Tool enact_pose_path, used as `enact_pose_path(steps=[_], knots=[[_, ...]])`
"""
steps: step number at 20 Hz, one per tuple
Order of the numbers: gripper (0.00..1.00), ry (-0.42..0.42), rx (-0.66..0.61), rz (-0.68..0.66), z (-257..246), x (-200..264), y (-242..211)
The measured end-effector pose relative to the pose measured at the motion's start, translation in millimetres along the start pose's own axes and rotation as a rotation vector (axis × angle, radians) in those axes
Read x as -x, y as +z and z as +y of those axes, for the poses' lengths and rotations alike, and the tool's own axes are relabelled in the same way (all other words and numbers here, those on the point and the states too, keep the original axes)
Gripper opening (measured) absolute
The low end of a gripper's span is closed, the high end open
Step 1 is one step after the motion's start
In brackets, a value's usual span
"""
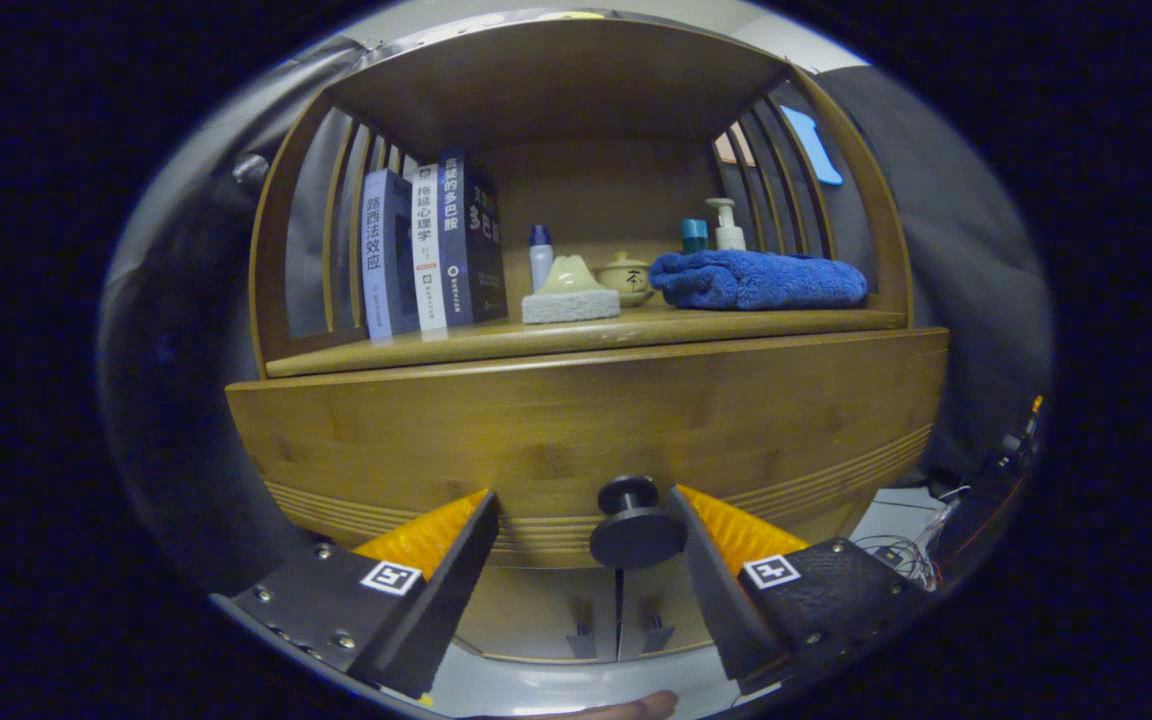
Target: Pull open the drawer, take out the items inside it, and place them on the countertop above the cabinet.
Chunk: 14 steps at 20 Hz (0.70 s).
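I see my tool (581, 520) spread wide, fingers apart, gripping nothing. The knob (634, 525) sits between them, nearer the right finger; contact unclear. The drawer (586, 440) front looks closed. On the surface (496, 340) above: books (431, 245), a sponge (570, 292), a bowl (628, 275), a blue towel (756, 279), bottles (540, 254) behind.

A warm honey-brown wooden cabinet (576, 420) carries a black knob (636, 525); above, a deep blue towel (758, 279), dark and white-spined books (433, 250), and what looks like a pale cream sponge (571, 292).
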<state>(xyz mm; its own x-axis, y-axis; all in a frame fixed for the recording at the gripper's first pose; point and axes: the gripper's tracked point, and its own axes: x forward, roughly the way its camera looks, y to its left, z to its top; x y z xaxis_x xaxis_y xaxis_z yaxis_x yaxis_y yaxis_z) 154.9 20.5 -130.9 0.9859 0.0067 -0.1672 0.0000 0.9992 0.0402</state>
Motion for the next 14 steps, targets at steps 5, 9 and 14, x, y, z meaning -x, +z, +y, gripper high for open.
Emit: enact_pose_path(steps=[5, 9, 14], knots=[[1.0, 0.002, -0.006, 0.011, 0, -14, 2], [1.0, 0.007, -0.03, 0.024, 1, -24, 2], [1.0, 0.005, -0.011, 0.036, 1, -27, -3]])
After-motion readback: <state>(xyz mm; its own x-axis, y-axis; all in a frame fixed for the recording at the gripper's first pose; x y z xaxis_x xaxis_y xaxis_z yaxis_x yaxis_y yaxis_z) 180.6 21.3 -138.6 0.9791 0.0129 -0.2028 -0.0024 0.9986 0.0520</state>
